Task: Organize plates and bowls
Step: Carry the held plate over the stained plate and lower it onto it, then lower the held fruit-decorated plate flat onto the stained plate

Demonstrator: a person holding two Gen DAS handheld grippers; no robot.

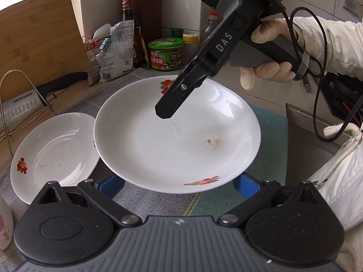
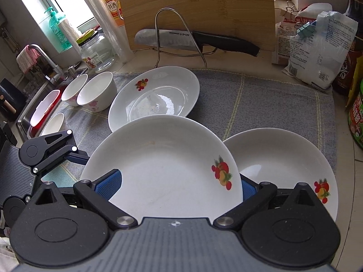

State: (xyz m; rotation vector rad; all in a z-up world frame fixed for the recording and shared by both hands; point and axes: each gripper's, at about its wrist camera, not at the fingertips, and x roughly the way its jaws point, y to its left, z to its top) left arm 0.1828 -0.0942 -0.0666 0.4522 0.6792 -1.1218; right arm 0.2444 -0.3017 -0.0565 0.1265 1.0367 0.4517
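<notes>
1. three plates show in our right wrist view: the middle plate [image 2: 163,165] fills the lower centre, overlapping a far plate [image 2: 154,95] above it and a near plate [image 2: 279,165] at lower right, all over the grey cloth [image 2: 261,95].
2. our right gripper [image 2: 178,181] is spread wide; one blue pad lies over the middle plate's inner face, the other hides behind its rim.
3. our left gripper [image 1: 178,185] is also spread, both pads under the plate's near edge; we cannot tell what bears the plate.
4. being round, it has no long axis; it faces up, slightly tilted, fruit print toward the right of the frame.
5. two bowls [image 2: 97,93] wait at upper left.
</notes>
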